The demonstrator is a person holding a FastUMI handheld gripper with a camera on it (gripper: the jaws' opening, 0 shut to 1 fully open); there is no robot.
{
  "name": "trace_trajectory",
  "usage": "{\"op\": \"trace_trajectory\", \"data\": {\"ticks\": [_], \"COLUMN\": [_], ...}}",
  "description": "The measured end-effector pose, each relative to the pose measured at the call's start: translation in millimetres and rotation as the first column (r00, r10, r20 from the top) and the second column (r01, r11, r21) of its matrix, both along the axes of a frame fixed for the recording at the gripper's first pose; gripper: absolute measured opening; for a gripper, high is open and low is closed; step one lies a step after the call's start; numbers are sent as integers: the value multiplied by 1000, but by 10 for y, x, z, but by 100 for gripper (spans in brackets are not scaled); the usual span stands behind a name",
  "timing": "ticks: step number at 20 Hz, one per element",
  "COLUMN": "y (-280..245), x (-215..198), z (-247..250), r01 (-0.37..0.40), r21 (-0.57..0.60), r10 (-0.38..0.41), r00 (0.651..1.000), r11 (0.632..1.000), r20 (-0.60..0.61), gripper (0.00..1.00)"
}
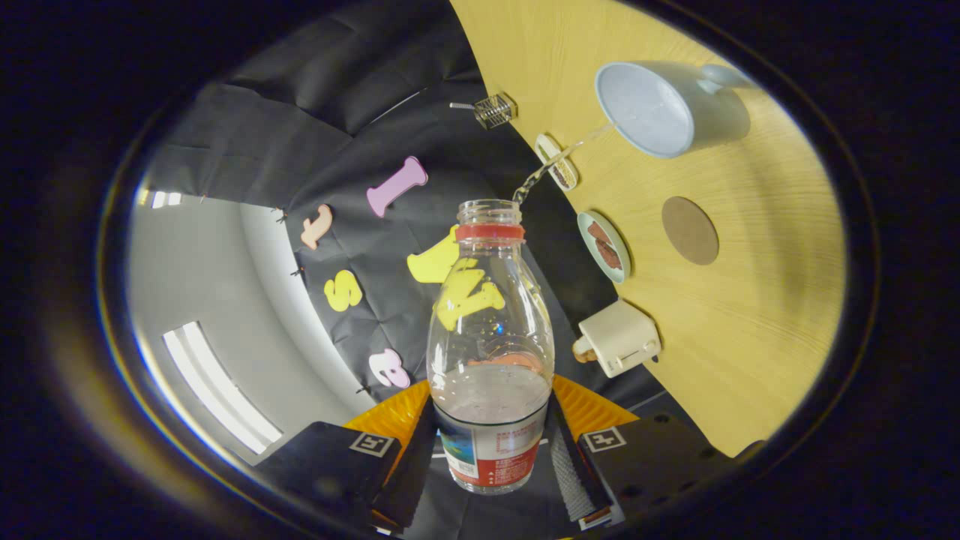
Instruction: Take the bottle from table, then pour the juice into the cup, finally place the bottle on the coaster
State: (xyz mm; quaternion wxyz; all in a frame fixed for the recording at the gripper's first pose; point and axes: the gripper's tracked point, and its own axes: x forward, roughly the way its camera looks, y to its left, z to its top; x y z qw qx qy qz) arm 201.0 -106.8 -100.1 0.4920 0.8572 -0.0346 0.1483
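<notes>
surface: light yellow wood-grain table (pixel 750 315) | on it: pale blue ceramic mug (pixel 667 109) with handle | round brown flat coaster (pixel 690 230) near the mug | small pale green dish (pixel 604 246) holding brown pieces, beside coaster | cream boxy container (pixel 619 337) | small oval dish (pixel 556 161) | wire-mesh cube (pixel 493 110) at table edge

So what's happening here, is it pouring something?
Yes. The hand-held claw is shut on a clear bottle, tilted so a thin stream leaves its open mouth toward the pale blue cup on the wooden table. Some liquid remains in the bottle. The round brown coaster, where the bottle goes afterwards, lies bare beside the cup.
</notes>
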Motion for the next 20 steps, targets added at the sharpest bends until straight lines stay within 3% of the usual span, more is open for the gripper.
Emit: {"op": "trace_trajectory", "data": {"ticks": [12,20], "y": [-131,-279], "x": [-51,-73], "z": [565,692], "r01": [-27,-13], "r21": [206,229], "r10": [20,3], "r00": [999,999], "r11": [978,973], "r20": [35,43], "gripper": [76,76]}}
